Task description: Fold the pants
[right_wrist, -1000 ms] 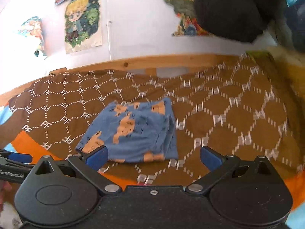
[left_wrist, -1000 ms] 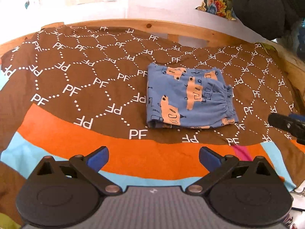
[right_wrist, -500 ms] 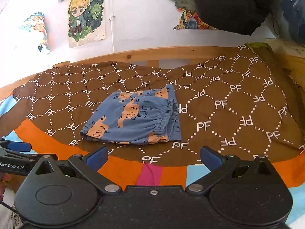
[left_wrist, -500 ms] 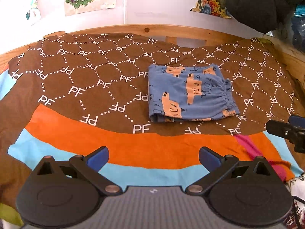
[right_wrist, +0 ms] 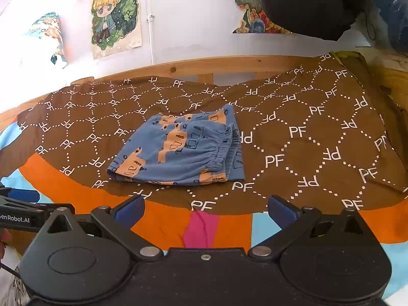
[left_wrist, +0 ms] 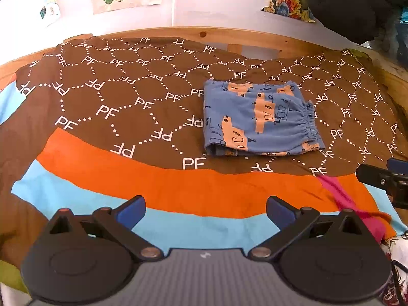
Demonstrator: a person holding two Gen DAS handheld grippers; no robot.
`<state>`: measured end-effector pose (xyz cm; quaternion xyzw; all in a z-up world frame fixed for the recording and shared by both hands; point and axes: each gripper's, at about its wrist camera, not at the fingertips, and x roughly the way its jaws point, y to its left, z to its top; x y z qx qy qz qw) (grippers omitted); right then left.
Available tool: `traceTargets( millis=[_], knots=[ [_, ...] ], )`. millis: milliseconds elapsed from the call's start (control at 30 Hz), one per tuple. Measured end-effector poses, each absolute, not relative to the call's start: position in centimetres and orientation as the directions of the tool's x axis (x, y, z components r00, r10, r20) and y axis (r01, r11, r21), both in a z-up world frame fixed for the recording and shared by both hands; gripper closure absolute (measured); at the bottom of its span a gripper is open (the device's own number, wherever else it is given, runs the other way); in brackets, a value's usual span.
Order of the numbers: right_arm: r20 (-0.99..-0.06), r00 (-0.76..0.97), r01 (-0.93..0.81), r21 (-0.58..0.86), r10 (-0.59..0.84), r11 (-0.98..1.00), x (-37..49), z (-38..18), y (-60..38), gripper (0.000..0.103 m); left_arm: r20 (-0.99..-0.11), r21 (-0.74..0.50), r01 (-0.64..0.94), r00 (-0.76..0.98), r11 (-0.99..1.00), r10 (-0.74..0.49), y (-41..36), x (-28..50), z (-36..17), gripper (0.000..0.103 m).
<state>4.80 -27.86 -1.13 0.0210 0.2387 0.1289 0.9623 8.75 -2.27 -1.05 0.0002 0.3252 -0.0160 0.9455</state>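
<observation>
Blue pants (left_wrist: 260, 121) folded on brown bedspread (left_wrist: 122, 97) | left claw (left_wrist: 205, 209) apart, empty | right claw (right_wrist: 206, 207) apart, empty

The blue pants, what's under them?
The folded pants lie on the brown blanket. Its pattern directly underneath is hidden, and so are the pants' inner layers.

pants (left_wrist: 260, 119) on bedspread (left_wrist: 114, 117) | wall (left_wrist: 216, 5) behind bedspread
</observation>
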Motion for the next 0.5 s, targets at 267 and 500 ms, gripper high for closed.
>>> traceTargets(
  millis=[267,500],
  knots=[
    [-0.459,0.849,-0.249,0.093,0.264,0.964,4.79,-1.22,-27.71,0.001,-0.618,-0.017,0.027,0.786,0.999,-0.032,-2.13,8.63,-1.11,0.000],
    [-0.461,0.847,-0.252,0.092,0.265,0.963,4.81,-1.21,-27.68,0.001,-0.618,-0.023,0.022,0.785,1.000,-0.031,-1.95,8.57,-1.19,0.000]
  ],
)
